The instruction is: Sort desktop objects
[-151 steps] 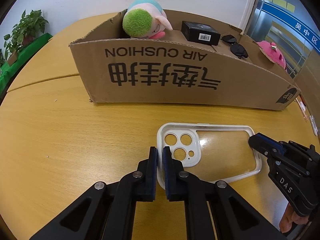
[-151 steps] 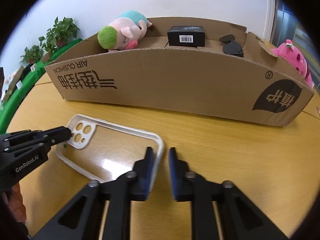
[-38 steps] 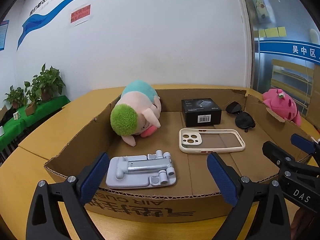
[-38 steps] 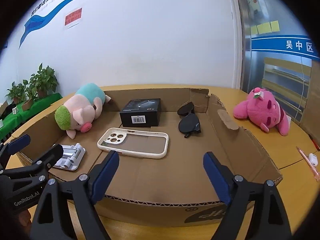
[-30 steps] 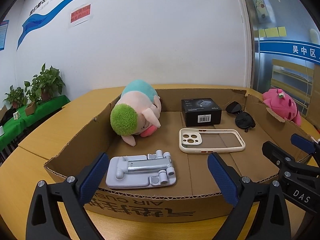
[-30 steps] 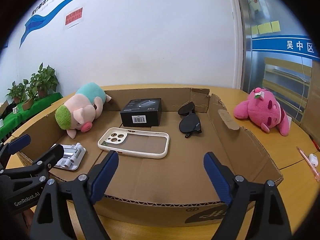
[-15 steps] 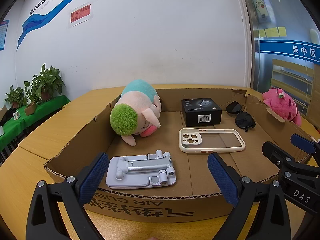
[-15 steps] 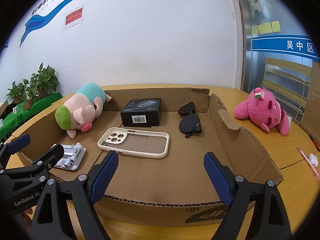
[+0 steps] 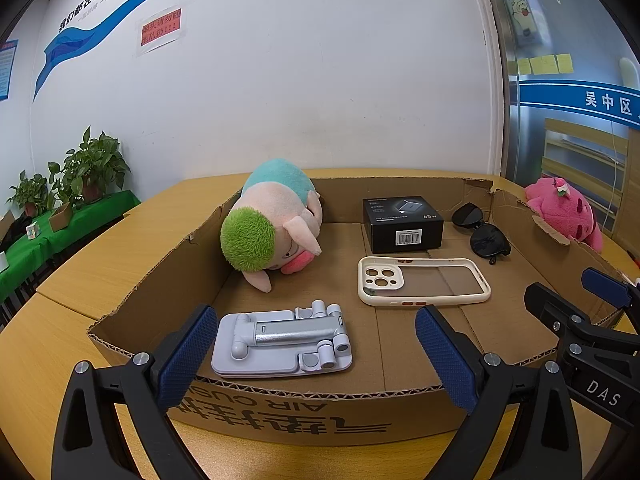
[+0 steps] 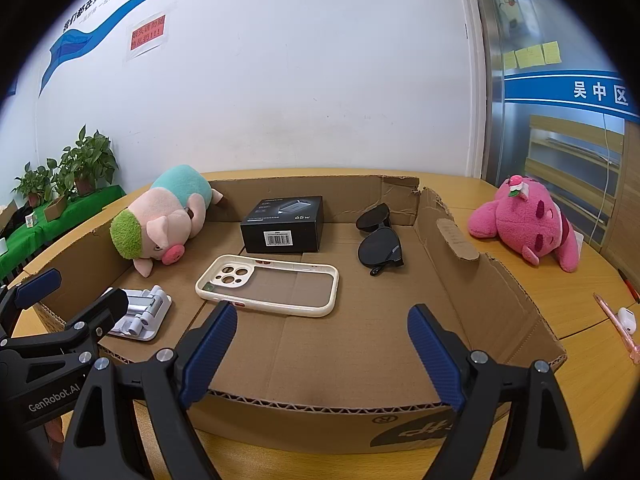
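both tongs, left gripper (image 9: 316, 354) and right gripper (image 10: 320, 350), released and empty at the near wall of the cardboard box (image 10: 460, 240). sorted inside: phone case (image 10: 272, 284), phone stand (image 9: 280, 338), pig plush (image 9: 272, 228), charger box (image 10: 284, 230), sunglasses (image 10: 380, 246). judged remaining: pink plush (image 10: 528, 222), outside on the right.

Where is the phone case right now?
The phone case lies flat on the floor of the cardboard box, mid-box in both wrist views, just in front of the black box, with the sunglasses to its right.
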Available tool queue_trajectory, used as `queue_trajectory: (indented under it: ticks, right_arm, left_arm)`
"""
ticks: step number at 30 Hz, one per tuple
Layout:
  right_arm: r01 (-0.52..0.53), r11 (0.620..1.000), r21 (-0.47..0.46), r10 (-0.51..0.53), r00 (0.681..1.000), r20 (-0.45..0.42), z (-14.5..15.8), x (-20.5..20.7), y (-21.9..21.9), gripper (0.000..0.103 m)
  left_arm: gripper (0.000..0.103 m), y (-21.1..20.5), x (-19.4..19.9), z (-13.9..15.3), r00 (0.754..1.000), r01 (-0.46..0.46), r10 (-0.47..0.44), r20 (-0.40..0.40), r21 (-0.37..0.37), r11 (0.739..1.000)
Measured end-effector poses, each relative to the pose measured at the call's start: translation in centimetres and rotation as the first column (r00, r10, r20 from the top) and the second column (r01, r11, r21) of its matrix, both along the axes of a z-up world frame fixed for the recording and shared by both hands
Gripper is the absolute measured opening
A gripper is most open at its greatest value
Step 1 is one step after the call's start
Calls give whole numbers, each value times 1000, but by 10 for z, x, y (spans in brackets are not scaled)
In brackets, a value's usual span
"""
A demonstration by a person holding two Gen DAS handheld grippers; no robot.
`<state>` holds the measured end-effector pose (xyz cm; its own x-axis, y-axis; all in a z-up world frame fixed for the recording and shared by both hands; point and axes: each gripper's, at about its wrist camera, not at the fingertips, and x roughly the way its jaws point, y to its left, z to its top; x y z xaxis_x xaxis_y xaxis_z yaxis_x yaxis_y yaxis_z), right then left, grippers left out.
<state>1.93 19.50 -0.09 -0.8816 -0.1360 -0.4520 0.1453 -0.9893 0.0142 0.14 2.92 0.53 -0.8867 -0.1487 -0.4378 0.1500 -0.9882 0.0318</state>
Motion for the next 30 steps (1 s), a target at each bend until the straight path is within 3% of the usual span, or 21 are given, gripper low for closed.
queue_trajectory:
  ticks: [30]
  right_arm:
    - [-1, 1000, 1, 1, 1000, 1, 0, -2, 1, 87]
  left_arm:
    - [101, 1, -2, 0, 1000, 0, 0, 1, 1, 1000]
